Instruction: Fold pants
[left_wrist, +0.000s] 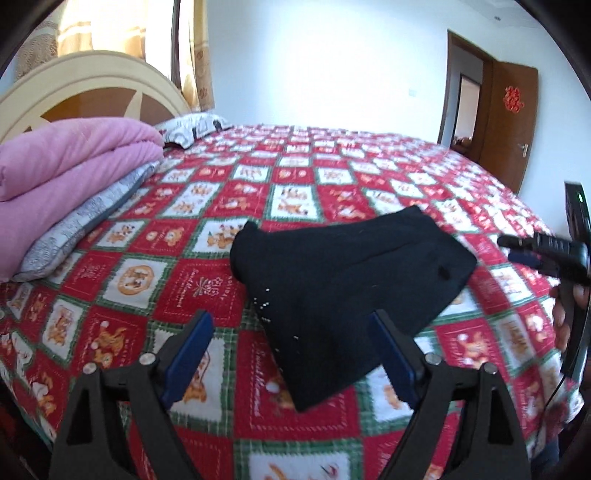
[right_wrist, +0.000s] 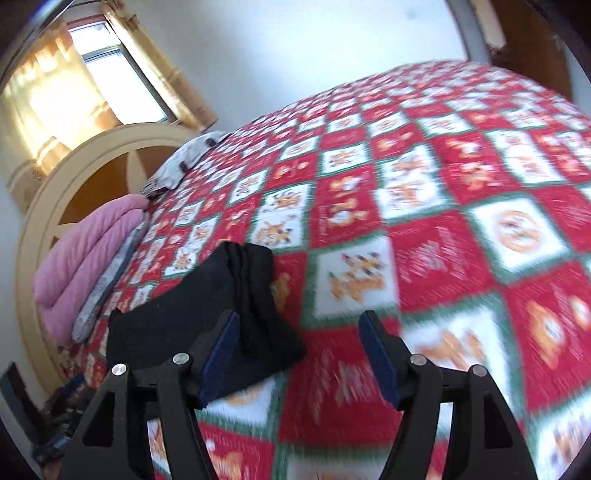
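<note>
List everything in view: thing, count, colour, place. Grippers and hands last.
pants: one, black, folded, lying on the bedspread
bedspread: one, red, white and green checks, covering the bed
quilt: one, pink, folded, by the headboard
pillows: two, grey patterned, at the bed's head
headboard: one, cream and brown
curtains: yellow, at the window
door: one, brown, open
left gripper: open, empty, above the pants
right gripper: open, empty
hand: one, holding the right gripper

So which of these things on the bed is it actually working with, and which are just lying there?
Part of the job:
black pants, folded on the bedspread
left gripper, open
right gripper, open

Just lying about:
pink blanket
grey patterned pillow
</note>
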